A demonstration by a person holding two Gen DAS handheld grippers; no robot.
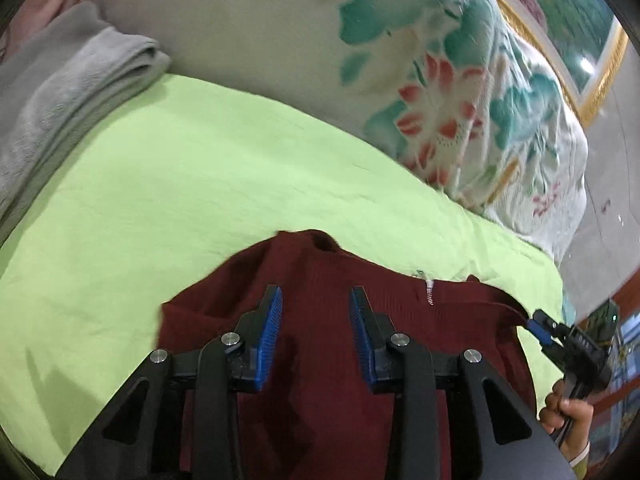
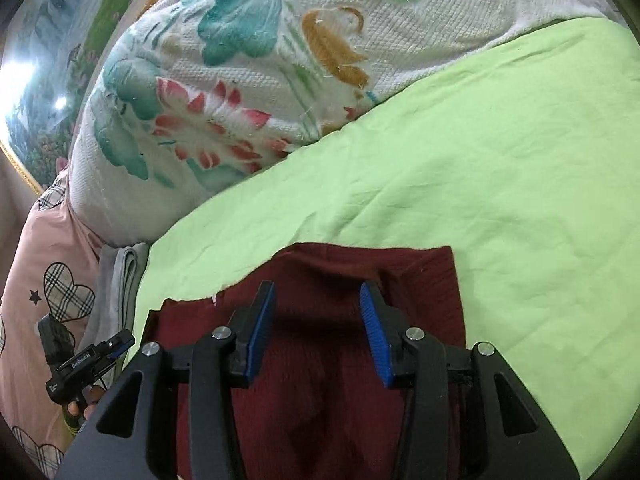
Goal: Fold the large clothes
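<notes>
A light green sheet (image 1: 168, 200) covers the bed. Along its far edge lies a white quilt (image 1: 460, 92) with teal leaves and red flowers. A folded grey blanket (image 1: 60, 96) sits at the far left, and a gold-framed painting (image 1: 576, 28) stands beyond the quilt. A pink heart-patterned cloth (image 2: 44, 264) lies beside the sheet.

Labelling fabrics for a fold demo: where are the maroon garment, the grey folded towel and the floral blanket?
maroon garment (image 2: 320, 408), right wrist view, central body.
grey folded towel (image 1: 72, 92), left wrist view, top layer.
floral blanket (image 1: 440, 92), left wrist view, red flower.
</notes>
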